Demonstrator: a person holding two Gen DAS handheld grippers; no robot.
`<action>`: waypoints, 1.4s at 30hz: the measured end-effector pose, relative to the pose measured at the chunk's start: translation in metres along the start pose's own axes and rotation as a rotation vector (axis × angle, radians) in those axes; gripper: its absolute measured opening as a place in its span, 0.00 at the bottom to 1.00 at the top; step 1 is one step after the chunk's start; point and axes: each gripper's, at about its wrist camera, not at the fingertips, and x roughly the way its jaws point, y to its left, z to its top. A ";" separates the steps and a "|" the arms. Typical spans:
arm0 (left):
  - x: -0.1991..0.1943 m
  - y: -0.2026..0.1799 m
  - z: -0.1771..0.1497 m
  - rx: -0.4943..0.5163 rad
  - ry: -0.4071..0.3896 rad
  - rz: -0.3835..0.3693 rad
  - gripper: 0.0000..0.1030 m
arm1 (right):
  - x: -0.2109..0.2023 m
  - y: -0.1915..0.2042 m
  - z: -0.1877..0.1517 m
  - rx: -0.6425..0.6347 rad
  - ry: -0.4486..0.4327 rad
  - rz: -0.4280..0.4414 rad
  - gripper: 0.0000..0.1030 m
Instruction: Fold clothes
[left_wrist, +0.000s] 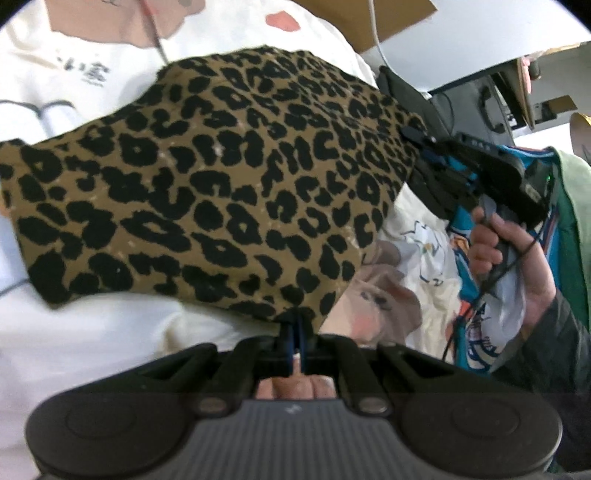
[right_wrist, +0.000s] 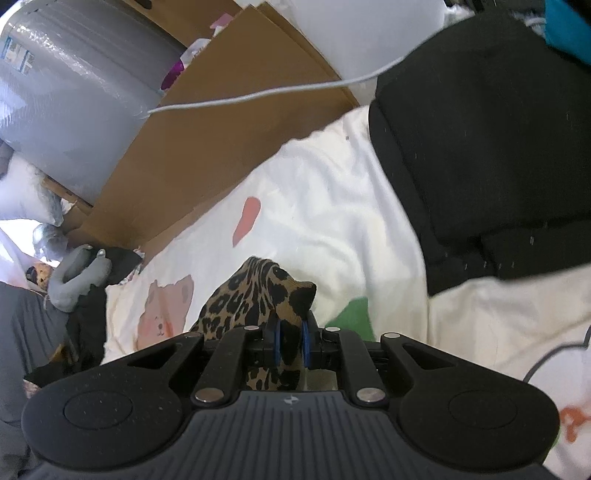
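A leopard-print garment is stretched out flat above a white printed bedsheet. My left gripper is shut on its near edge. My right gripper shows in the left wrist view at the cloth's far right corner, held by a hand. In the right wrist view the right gripper is shut on a bunched corner of the leopard cloth, which pokes out between the blue pads.
A folded black garment lies on the sheet at the right. Cardboard sheets, a white cable and a large wrapped roll stand behind. A teal printed garment lies at the right.
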 end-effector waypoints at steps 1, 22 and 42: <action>0.003 -0.002 -0.001 0.000 0.007 -0.006 0.03 | 0.001 0.000 0.002 -0.003 -0.004 -0.007 0.10; -0.023 -0.030 0.019 0.115 -0.024 0.021 0.16 | -0.019 -0.018 -0.036 0.118 -0.016 -0.057 0.29; -0.016 -0.048 0.123 0.393 -0.182 0.180 0.42 | -0.026 0.003 -0.075 0.014 0.014 -0.069 0.39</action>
